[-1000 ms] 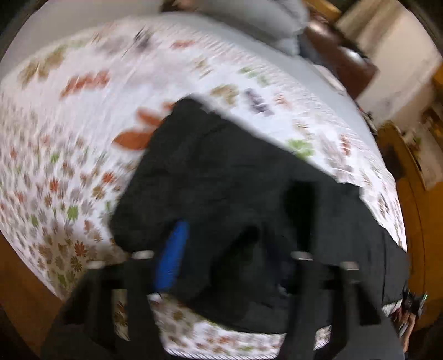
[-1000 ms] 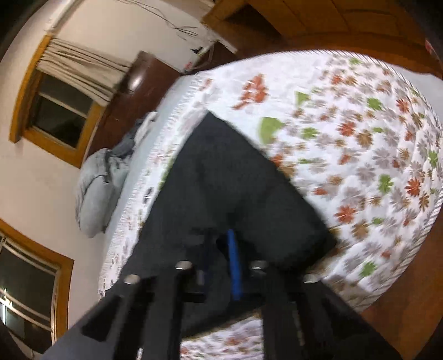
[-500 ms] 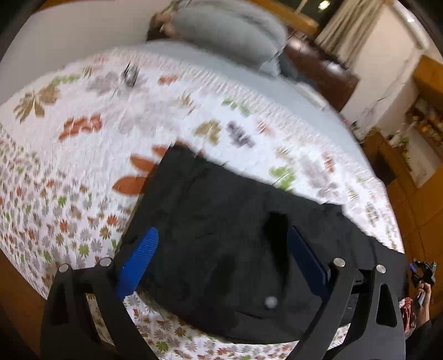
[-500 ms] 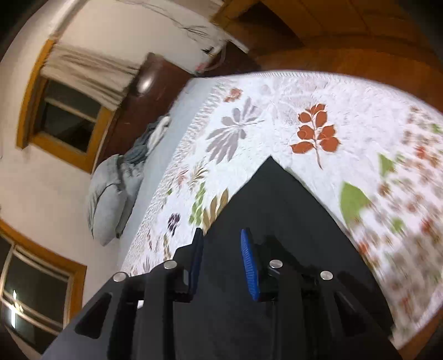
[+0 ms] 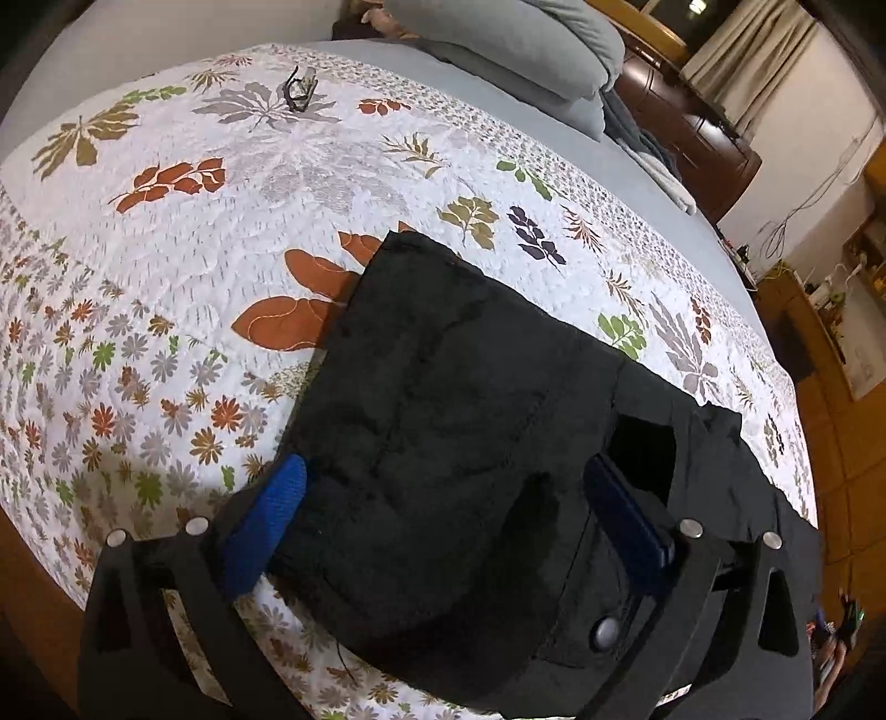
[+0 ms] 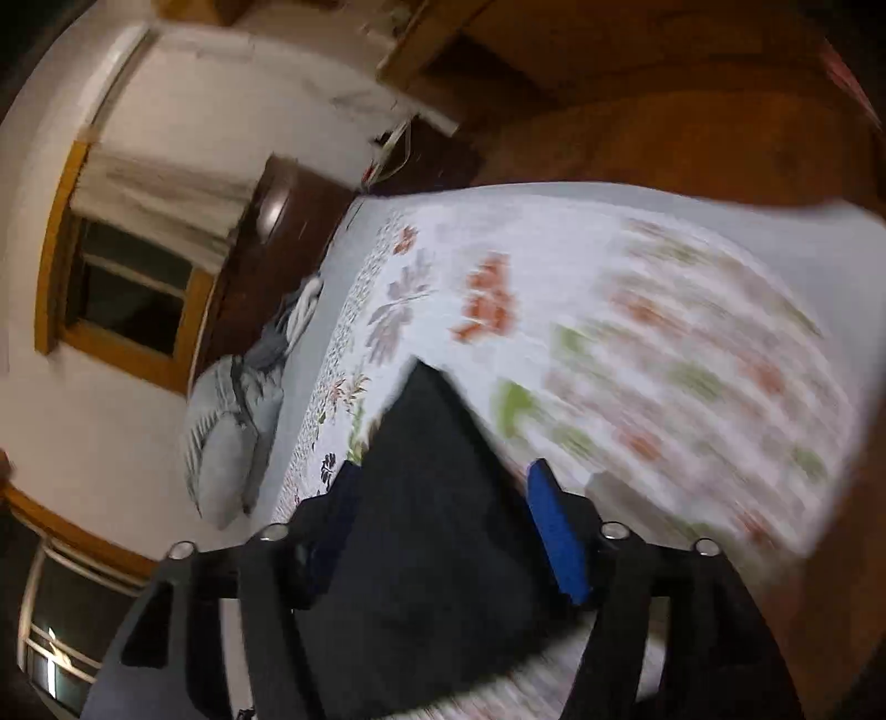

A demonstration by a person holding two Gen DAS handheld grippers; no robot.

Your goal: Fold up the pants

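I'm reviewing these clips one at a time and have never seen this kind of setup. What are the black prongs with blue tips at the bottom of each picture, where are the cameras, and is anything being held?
No robot here: a person carries a hand-held two-finger gripper in each hand, and a wide-angle camera on each looks forward along its fingers. One picture comes from the left gripper, the other from the right gripper. The blue tips are the finger pads.

Below them is a bed with a leaf-patterned quilt. On it lie black pants, already folded into a compact shape. Grey pillows sit at the far end, and a pair of glasses rests on the quilt.

Nothing is held. Both grippers' jaws have just been opening and now stand apart, with the pants below them; the pads do not pinch the cloth.
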